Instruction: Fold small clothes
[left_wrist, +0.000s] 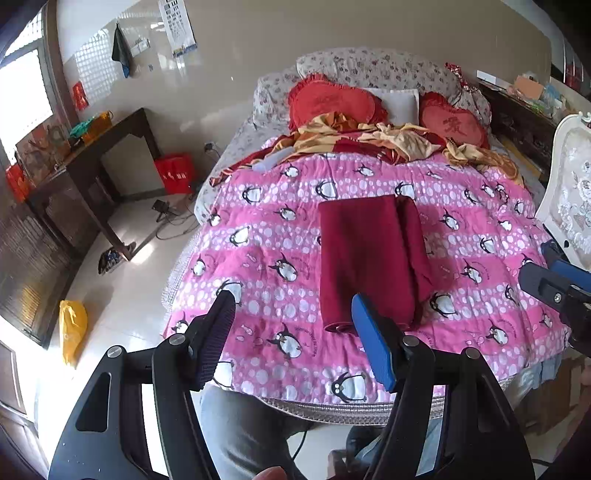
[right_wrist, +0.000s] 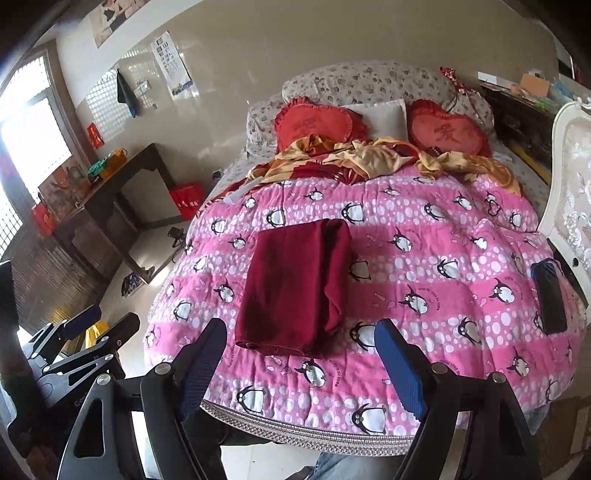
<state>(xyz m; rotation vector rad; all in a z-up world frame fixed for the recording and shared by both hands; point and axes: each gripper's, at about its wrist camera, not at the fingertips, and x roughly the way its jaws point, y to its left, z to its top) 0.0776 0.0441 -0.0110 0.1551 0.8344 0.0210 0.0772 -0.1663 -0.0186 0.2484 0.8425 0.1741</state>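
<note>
A dark red garment (left_wrist: 365, 258) lies folded into a long rectangle on the pink penguin quilt (left_wrist: 266, 236); it also shows in the right wrist view (right_wrist: 295, 284). My left gripper (left_wrist: 291, 336) is open and empty, held above the bed's near edge, just short of the garment's near end. My right gripper (right_wrist: 299, 358) is open and empty, also just short of the garment's near end. The right gripper shows at the right edge of the left wrist view (left_wrist: 554, 280), and the left gripper at the left of the right wrist view (right_wrist: 96, 325).
Red heart cushions (left_wrist: 332, 99) and a crumpled yellow-red sheet (left_wrist: 388, 140) lie at the head of the bed. A dark phone (right_wrist: 550, 295) lies on the quilt at right. A white chair (left_wrist: 569, 192) stands right of the bed. A dark desk (left_wrist: 92, 162) and a yellow bag (left_wrist: 72, 328) are on the left.
</note>
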